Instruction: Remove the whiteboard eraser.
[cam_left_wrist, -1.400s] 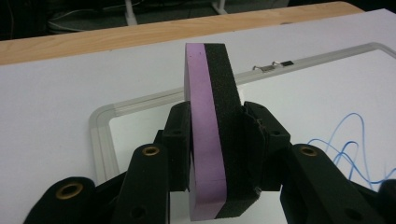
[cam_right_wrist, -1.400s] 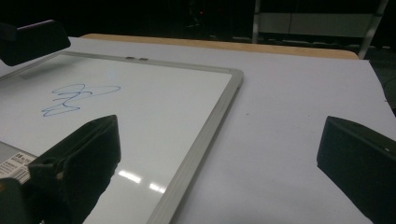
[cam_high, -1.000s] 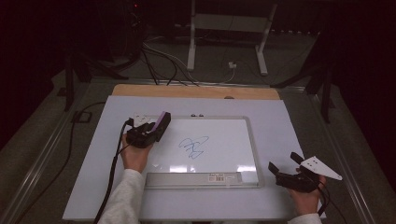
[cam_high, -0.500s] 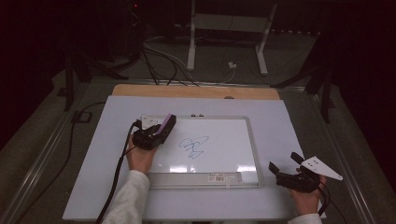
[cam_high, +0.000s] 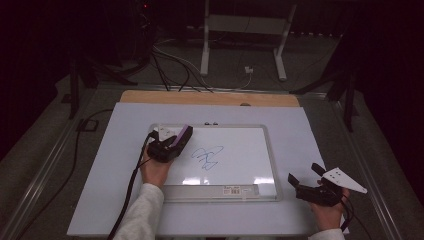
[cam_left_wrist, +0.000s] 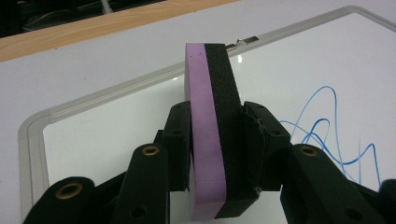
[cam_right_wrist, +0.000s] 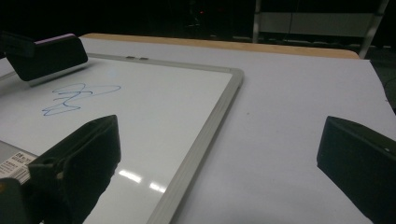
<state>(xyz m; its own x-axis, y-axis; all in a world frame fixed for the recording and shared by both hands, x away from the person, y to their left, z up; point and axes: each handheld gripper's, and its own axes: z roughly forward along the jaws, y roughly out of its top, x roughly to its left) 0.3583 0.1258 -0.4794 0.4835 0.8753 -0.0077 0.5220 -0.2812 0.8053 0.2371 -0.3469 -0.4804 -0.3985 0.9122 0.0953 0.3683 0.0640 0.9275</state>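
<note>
A whiteboard (cam_high: 235, 160) lies flat on the pale table (cam_high: 100, 165), a blue scribble (cam_high: 207, 157) near its middle; the left gripper (cam_high: 181, 136) sits over the board's far-left corner, its jaws clamped on a purple-and-black eraser (cam_left_wrist: 212, 135) held on edge, the black felt side turned toward the scribble, which lies just to its right; I cannot tell whether the eraser touches the board; the right gripper (cam_high: 305, 176) rests off the board at the near-right of the table, jaws spread wide with nothing between them; a wooden strip (cam_high: 210, 98) runs along the table's far edge.
</note>
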